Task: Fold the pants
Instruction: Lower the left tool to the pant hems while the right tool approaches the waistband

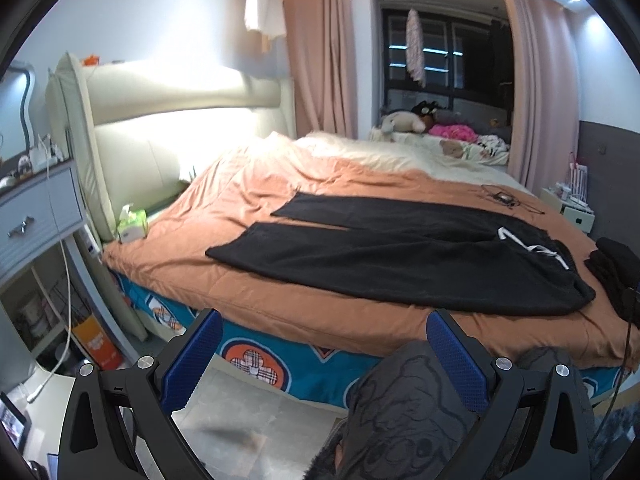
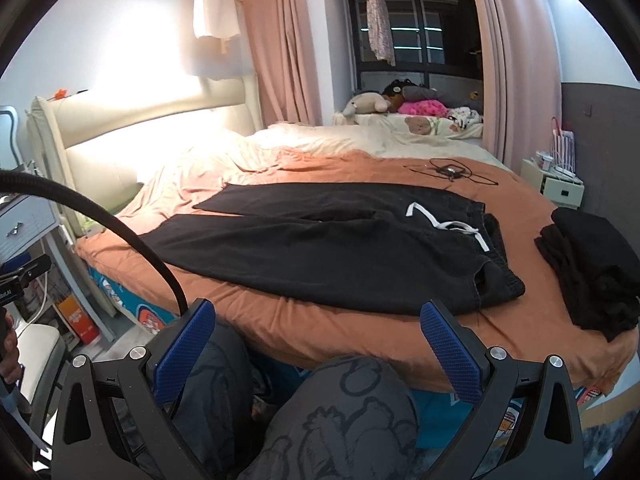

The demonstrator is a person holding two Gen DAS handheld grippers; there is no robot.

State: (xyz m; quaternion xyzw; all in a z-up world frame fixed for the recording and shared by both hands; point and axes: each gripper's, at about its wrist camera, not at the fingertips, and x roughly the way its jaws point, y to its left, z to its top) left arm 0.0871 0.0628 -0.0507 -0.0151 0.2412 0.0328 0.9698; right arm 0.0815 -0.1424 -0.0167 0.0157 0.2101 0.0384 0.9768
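Left wrist view: left gripper spread wide, grasping nothing.
Pants: black, flat on the orange bedspread, long axis left-right, leg ends left, waistband right.
Right gripper: parted, empty, short of the bed.

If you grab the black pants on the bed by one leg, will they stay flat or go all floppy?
Probably floppy: the black pants lie limp and flat on the orange blanket, with soft wrinkles. The cloth looks thick, so they may feel a bit heavy and drag. The white drawstring lies loose and would likely dangle.
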